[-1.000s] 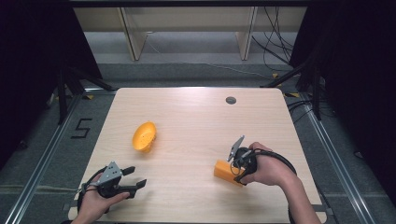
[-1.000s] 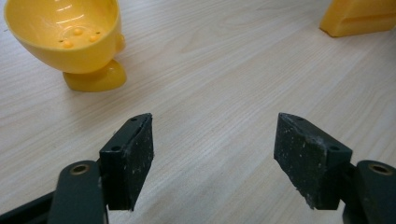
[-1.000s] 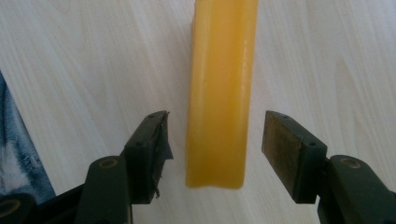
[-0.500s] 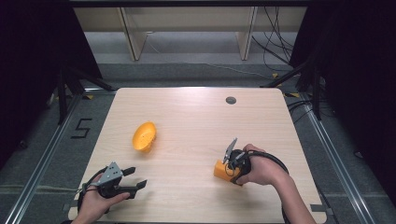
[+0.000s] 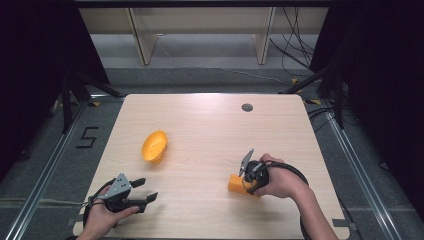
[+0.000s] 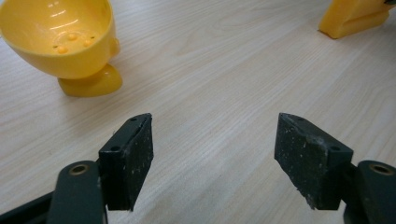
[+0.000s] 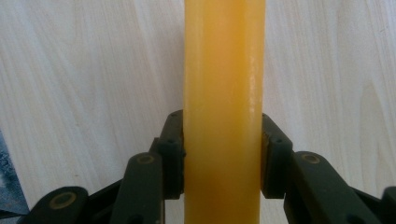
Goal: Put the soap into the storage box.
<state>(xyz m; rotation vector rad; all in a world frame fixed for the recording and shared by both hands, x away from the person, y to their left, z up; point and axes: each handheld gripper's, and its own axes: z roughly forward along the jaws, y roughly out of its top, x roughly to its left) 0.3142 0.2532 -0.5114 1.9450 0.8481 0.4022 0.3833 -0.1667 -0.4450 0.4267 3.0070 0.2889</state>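
An orange block [image 5: 238,184] lies on the wooden table [image 5: 210,125] at the front right. My right gripper [image 5: 249,176] is on it; in the right gripper view the pads [image 7: 173,154] press both sides of the orange block [image 7: 223,93]. The jaws have just been closing with the block between them. A yellow bowl [image 5: 154,146] lies tipped on its side at the left middle. My left gripper [image 5: 147,189] rests near the front left edge, open and with nothing in it [image 6: 212,140]. It faces the yellow bowl [image 6: 60,39] and the distant orange block [image 6: 350,18].
A small dark round disc [image 5: 247,107] sits in the tabletop near the far edge. Shelf legs [image 5: 142,40] and cables [image 5: 295,45] stand beyond the table. A metal rail [image 5: 45,175] and a floor mark "5" [image 5: 87,137] run along the left side.
The right gripper has shifted slightly left over the orange block and its jaws have closed onto it. The left gripper, the bowl and the block have stayed where they were.
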